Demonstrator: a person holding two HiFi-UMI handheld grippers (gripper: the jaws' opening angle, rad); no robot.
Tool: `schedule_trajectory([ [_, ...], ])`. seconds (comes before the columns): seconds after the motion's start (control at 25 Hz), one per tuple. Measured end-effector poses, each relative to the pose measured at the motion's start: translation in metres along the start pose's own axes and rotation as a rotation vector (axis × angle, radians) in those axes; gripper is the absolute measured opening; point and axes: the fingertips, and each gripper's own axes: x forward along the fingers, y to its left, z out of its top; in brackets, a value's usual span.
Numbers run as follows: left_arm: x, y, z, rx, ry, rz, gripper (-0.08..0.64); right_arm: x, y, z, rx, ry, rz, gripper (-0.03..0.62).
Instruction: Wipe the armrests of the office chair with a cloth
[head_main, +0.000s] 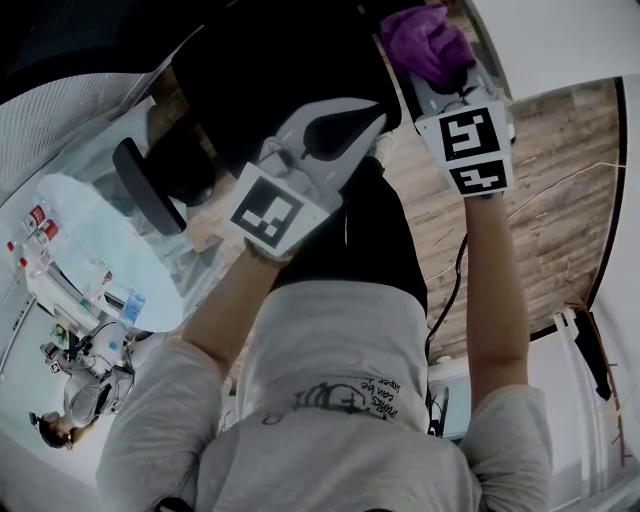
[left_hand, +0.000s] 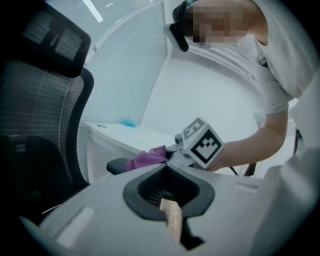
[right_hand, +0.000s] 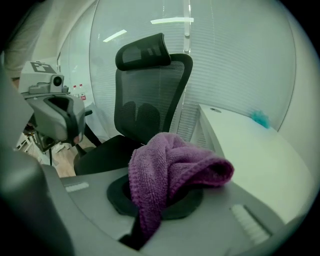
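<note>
Head view: left gripper (head_main: 372, 120), jaws closed on nothing, hangs over the dark office chair (head_main: 250, 70); right gripper (head_main: 440, 85) clamps the purple cloth (head_main: 425, 40). Only the left gripper view shows the cloth at an armrest (left_hand: 116, 166) end, contact unclear. Shirt lettering (head_main: 345, 400) appears inverted, unreadable.

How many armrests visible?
2. One armrest is left of the left gripper in the head view; the other armrest, in the left gripper view, is beside the purple cloth held by the right gripper.
</note>
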Motion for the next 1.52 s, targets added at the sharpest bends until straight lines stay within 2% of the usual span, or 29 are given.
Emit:
schedule_trajectory([
  [0.48,0.003,-0.004,0.001,0.000,0.014,-0.006,0.000,-0.070,0.050,-0.066,0.076,0.052,0.002,0.032],
  [0.76,0.004,-0.005,0.001,0.001,0.012,-0.009,-0.001,-0.090,0.058,-0.084,0.080,0.081,0.002,0.032],
  [1.16,0.001,0.003,-0.002,-0.016,0.016,0.005,-0.002,-0.062,0.033,-0.061,0.059,0.060,0.005,0.032],
  [1.52,-0.007,0.017,-0.003,-0.022,0.020,0.017,-0.002,-0.007,0.003,-0.012,-0.041,0.051,0.006,0.032],
])
